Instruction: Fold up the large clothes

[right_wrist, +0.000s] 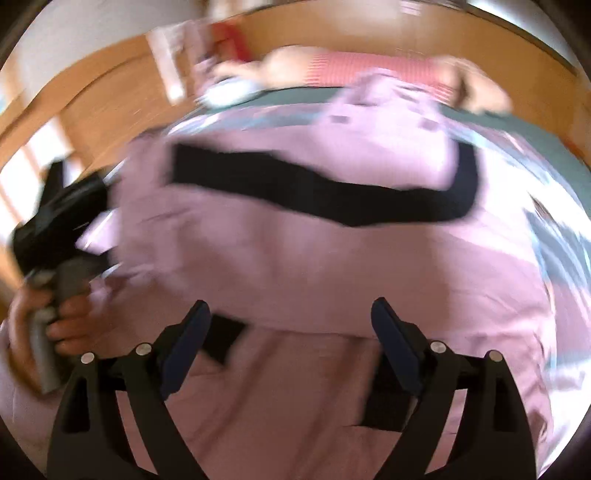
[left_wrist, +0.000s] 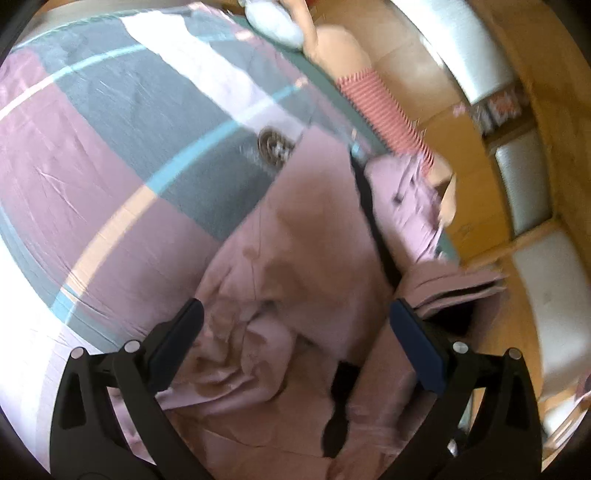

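A large pink garment with black bands lies crumpled on a bed with a striped sheet. My left gripper is open just above the garment's wrinkled part, holding nothing. In the right wrist view the same pink garment spreads wide with a long black band across it. My right gripper is open above it and empty. The left gripper and the hand holding it show at the left edge of that view, blurred.
A person's leg in red-striped shorts stands at the bed's far edge, also seen in the right wrist view. A white pillow lies at the bed corner. Wooden floor and white furniture lie beyond.
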### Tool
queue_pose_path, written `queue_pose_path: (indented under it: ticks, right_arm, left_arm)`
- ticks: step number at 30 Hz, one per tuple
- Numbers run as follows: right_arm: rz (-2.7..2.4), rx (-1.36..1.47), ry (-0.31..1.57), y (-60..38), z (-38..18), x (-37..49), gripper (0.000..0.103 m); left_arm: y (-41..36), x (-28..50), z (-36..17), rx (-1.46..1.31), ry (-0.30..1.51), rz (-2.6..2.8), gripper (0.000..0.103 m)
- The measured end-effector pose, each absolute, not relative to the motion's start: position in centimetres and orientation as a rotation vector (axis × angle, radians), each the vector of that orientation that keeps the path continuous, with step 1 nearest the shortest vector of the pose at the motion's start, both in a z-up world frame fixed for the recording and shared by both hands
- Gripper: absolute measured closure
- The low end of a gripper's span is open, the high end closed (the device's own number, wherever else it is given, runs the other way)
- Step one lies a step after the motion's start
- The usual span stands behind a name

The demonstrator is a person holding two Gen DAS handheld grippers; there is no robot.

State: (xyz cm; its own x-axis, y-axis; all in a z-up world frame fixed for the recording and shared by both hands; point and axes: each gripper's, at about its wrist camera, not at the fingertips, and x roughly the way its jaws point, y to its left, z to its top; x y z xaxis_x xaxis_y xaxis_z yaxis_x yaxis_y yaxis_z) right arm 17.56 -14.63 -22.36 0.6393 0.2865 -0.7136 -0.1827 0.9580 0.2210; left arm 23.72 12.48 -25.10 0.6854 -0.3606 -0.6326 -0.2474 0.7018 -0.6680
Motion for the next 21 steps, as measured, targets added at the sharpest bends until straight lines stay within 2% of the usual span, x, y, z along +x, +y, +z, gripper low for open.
queue_pose_path:
  ticks: [3, 5, 10, 13, 21]
  right_arm:
    - [0.149, 0.224, 0.861, -18.6, -26.6, 17.6, 0.014]
    - [0.145, 0.277, 0.888, -19.9, -29.4, 17.9, 0.014]
    - [0.157, 0.199, 0.856, -18.2, -29.9, 17.7, 0.002]
    - [0.128, 0.123, 0.862, -16.9, -30.2, 17.9, 0.001]
    - [0.145, 0.159, 0.847, -18.4, -30.3, 17.6, 0.001]
  left_arm:
    - [13.4, 23.4, -24.1, -0.856, 0.794, -0.123, 0.002]
    - [12.7, 23.9, -24.0, -0.832, 0.841, -0.162, 0.002]
    - [9.6, 24.5, -25.1, -0.749, 0.917, -0.236, 0.002]
    - [8.9, 24.7, -24.9, -0.689, 0.926, -0.250, 0.002]
    - [6.6, 23.0, -23.4, -0.508, 0.871, -0.191, 0.002]
